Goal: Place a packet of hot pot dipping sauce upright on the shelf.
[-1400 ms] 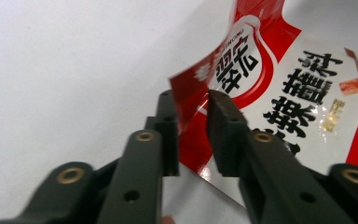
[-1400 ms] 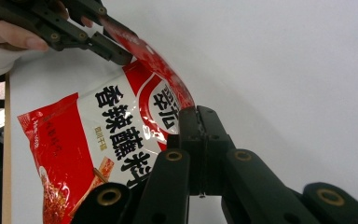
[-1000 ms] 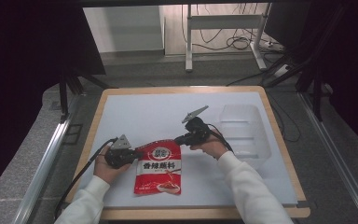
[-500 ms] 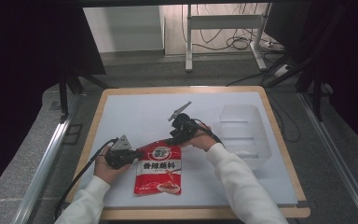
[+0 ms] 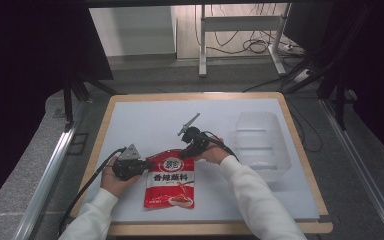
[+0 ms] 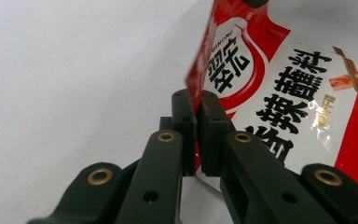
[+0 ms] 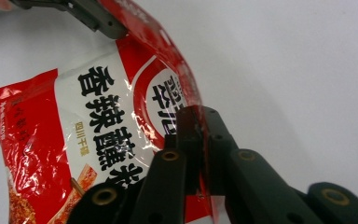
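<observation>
Left gripper (image 5: 141,166), seen from the high view, sits at the upper left corner of the red seasoning packet (image 5: 171,182); its jaws are closed narrow on the packet's top edge, as the left gripper view confirms, with the red film (image 6: 279,88) pinched between the two black jaws (image 6: 196,130). The packet extends to the right of that claw and lies mostly flat on the white table (image 5: 145,120), its top edge lifted. Right gripper (image 5: 189,147) holds the packet's upper right corner; in the right gripper view its jaws (image 7: 200,149) are pressed together on the red edge (image 7: 121,116). A clear plastic tray (image 5: 260,142) stands well apart, right of the right claw.
</observation>
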Demonstrator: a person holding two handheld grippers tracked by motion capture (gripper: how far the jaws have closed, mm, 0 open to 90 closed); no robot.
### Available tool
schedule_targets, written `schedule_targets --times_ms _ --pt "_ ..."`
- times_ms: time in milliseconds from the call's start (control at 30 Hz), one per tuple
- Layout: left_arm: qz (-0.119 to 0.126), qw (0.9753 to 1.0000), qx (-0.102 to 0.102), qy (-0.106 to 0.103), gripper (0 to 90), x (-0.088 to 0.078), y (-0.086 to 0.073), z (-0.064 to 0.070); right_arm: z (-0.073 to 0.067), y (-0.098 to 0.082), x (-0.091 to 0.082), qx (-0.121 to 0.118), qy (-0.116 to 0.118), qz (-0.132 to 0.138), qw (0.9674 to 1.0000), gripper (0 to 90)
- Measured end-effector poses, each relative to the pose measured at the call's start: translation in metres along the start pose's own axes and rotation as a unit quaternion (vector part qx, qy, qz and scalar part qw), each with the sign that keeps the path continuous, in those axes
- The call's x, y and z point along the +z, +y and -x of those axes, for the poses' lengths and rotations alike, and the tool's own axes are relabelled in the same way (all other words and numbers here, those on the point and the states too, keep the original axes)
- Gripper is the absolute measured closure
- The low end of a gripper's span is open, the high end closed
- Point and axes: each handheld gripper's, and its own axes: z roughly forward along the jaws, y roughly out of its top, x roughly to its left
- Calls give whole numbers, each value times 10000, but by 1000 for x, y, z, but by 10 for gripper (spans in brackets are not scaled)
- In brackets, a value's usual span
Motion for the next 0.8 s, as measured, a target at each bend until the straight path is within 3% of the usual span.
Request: schedule_targets --times_ms 133,267,367,567,800 --pt "82 10000 -20 33 801 -2 -1 -2 -1 1 -3 -66 68 30 10000 883" --pt "100 9998 -109 127 573 -5 -3 -4 -3 2 -8 -29 168 85 9998 884" --pt "129 9994 -188 250 475 -11 -5 -7 -4 4 -14 43 224 160 9996 886" --pt "286 9975 -460 455 407 -25 -9 -12 -4 7 -27 108 340 299 9989 888" --pt "259 9971 -508 508 396 -28 -10 -13 -11 15 -50 92 389 439 9982 888"
